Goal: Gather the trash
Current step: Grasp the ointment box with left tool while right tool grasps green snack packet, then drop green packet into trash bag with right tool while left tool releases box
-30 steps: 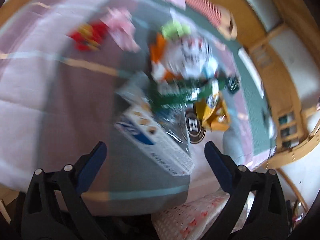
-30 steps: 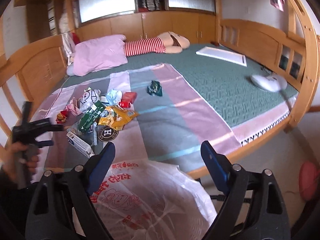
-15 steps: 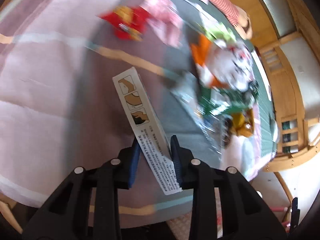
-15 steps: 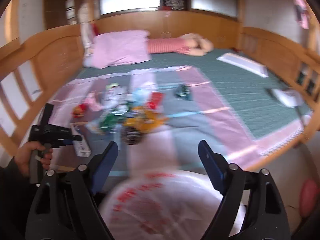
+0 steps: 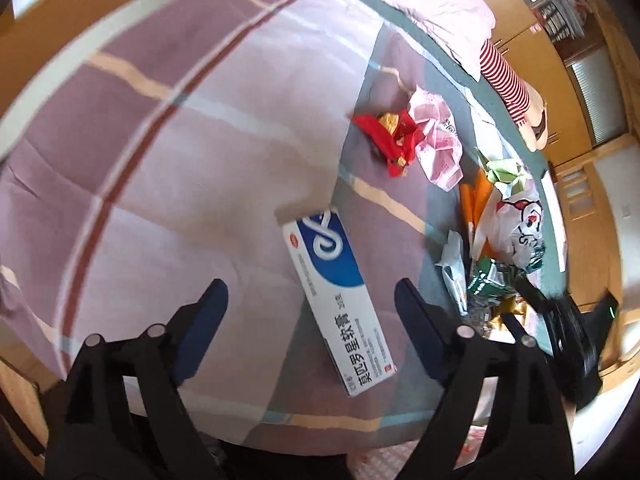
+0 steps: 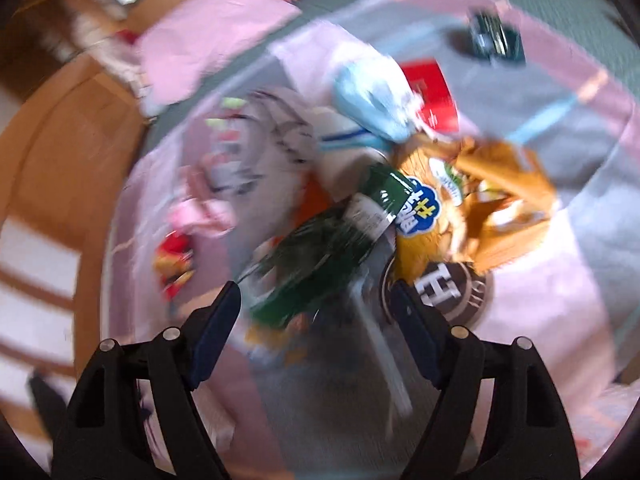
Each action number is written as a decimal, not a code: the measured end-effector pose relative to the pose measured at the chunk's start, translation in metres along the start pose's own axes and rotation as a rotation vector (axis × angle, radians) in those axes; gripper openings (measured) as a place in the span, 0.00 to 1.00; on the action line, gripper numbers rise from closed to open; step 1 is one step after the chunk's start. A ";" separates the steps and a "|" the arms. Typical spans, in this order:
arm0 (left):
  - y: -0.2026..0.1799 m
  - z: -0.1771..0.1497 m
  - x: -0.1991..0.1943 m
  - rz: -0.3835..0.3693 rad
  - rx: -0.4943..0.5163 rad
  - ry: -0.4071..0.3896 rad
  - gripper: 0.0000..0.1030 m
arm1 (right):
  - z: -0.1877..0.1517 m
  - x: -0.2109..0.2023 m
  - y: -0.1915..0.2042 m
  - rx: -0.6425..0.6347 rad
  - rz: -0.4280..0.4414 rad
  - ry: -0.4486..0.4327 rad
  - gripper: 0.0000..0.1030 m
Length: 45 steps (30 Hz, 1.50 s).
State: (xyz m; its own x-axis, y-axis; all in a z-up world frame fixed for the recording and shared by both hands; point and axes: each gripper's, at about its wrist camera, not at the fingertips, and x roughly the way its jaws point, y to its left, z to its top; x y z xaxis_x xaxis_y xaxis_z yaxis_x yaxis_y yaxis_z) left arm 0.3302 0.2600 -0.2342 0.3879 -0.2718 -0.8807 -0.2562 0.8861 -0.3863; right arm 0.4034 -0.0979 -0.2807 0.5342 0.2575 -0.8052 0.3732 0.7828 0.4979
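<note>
A white and blue carton [image 5: 340, 300] lies flat on the striped bed sheet [image 5: 180, 152], between the tips of my open left gripper [image 5: 312, 300]. Farther right lie a red wrapper [image 5: 390, 136], a pink bag [image 5: 438, 136] and a heap of wrappers [image 5: 504, 240]. My right gripper [image 6: 316, 308] is open, close above a green wrapper [image 6: 320, 256]. A yellow snack bag [image 6: 472, 216] and a round brown lid marked H [image 6: 444, 284] lie to its right. The right wrist view is blurred.
A pink pillow [image 5: 436, 4] and a striped doll [image 5: 506, 76] lie at the head of the bed. The right gripper's dark body [image 5: 568, 340] shows at the right of the left wrist view. A red packet [image 6: 432, 96], a blue wrapper [image 6: 372, 100] and a dark green wrapper [image 6: 494, 40] lie farther off.
My left gripper was shut on the carton half a second ago; now it is open and the carton lies flat. My right gripper has swung down from over the plastic bag to the trash heap.
</note>
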 end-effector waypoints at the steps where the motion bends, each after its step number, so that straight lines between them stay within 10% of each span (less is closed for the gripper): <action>1: -0.004 0.000 0.000 0.008 0.017 0.000 0.86 | 0.003 0.005 -0.003 0.019 -0.004 -0.006 0.70; 3: -0.010 -0.003 0.003 0.004 0.042 0.015 0.88 | 0.005 0.003 -0.010 0.030 0.012 -0.023 0.34; 6: -0.017 -0.004 0.017 -0.057 0.020 0.073 0.88 | -0.004 -0.021 -0.017 0.015 0.051 -0.066 0.27; 13: -0.038 -0.016 0.061 -0.057 0.006 0.162 0.81 | -0.047 -0.108 -0.025 -0.127 0.197 -0.160 0.25; 16: -0.054 -0.022 0.061 0.073 0.121 0.060 0.49 | -0.065 -0.133 -0.009 -0.253 0.183 -0.195 0.25; 24: -0.077 -0.033 0.022 -0.010 0.245 -0.116 0.45 | -0.105 -0.209 -0.021 -0.523 0.065 -0.329 0.25; 33: -0.149 -0.090 -0.052 -0.448 0.630 -0.213 0.45 | -0.135 -0.240 -0.099 -0.581 -0.205 -0.170 0.28; 36: -0.163 -0.112 -0.056 -0.548 0.705 -0.168 0.45 | -0.148 -0.227 -0.126 -0.569 -0.283 -0.021 0.53; 45: -0.213 -0.192 -0.074 -0.919 0.948 0.069 0.46 | -0.109 -0.324 -0.179 -0.152 -0.211 -0.396 0.71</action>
State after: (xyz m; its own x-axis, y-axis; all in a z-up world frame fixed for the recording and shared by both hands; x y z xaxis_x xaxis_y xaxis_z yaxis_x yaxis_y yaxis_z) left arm 0.1866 0.0192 -0.1394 0.0337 -0.9044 -0.4254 0.7998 0.2797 -0.5312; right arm 0.0813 -0.2599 -0.1441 0.7178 -0.1288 -0.6843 0.4054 0.8763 0.2603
